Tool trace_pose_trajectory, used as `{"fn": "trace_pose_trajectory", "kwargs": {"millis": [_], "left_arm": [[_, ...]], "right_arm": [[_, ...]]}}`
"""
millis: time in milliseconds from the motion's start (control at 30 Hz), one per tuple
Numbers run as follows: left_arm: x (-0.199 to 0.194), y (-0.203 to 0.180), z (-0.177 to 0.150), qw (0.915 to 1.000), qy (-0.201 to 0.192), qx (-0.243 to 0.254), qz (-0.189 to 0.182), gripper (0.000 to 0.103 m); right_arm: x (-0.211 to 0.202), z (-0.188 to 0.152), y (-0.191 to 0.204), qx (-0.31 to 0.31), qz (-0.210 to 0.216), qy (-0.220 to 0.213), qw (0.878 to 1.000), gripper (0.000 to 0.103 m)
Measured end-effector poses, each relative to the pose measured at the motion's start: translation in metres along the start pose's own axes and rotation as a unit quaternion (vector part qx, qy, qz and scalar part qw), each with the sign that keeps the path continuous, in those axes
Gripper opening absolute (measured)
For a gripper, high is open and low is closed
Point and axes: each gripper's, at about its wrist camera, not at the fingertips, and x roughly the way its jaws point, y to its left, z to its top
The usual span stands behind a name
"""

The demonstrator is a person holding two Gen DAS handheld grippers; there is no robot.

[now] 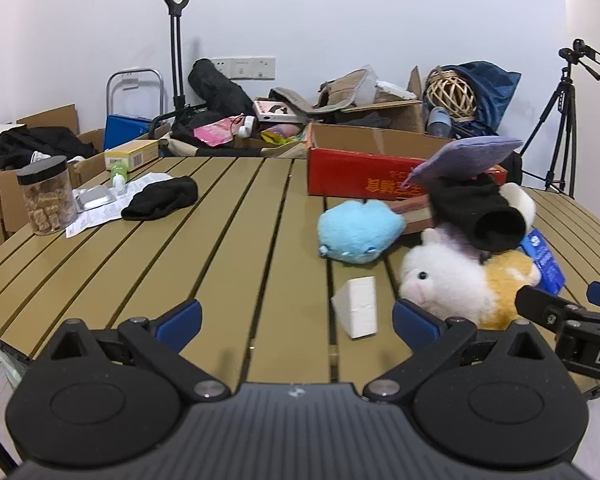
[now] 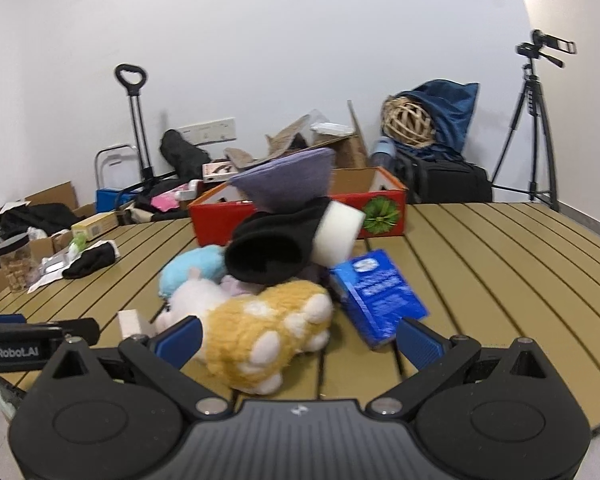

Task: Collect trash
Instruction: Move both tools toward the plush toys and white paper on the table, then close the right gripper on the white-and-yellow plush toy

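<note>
A small white carton (image 1: 358, 306) lies on the slatted table (image 1: 228, 240), just ahead of my open left gripper (image 1: 296, 320) and nearer its right finger. My right gripper (image 2: 300, 340) is open too, with a yellow plush toy (image 2: 260, 332) lying between its fingers, untouched as far as I can see. A blue packet (image 2: 376, 296) rests just ahead of its right finger. A black sock (image 2: 272, 248), a white foam block (image 2: 336, 236) and a purple cloth (image 2: 288, 178) are heaped behind the toys. At the far left lie a paper sheet (image 1: 100, 208) and a foil blister pack (image 1: 94, 198).
A red cardboard box (image 1: 364, 172) stands open at the table's back. A white plush (image 1: 444, 284) and a blue plush (image 1: 360, 236) lie mid-table. A snack jar (image 1: 48, 196), a black cloth (image 1: 160, 198) and a small green bottle (image 1: 119, 174) sit at the left. Boxes and a tripod (image 1: 560, 120) stand behind.
</note>
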Motion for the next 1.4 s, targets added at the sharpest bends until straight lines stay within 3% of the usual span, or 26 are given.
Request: {"fn": "trace_pose_trajectory", "kwargs": {"millis": [700,1000,1400], "left_arm": [[0.005,0.044,0.002,0.9988,0.008,-0.045,0.019,0.103],[0.000,0.046,0.001,0.9987,0.008,-0.049,0.014,0.103],[0.000,0.041,0.000,0.9989,0.006,-0.044,0.015,0.103]], "right_arm": [[0.058,-0.009,0.037,-0.028,0.001,0.026,0.999,0.103],[0.055,-0.012,0.044,-0.051,-0.012,0.017,0.998,0.092],[0.038,-0.015,0.038,-0.048,0.005,-0.006,0.999,0.078]]}}
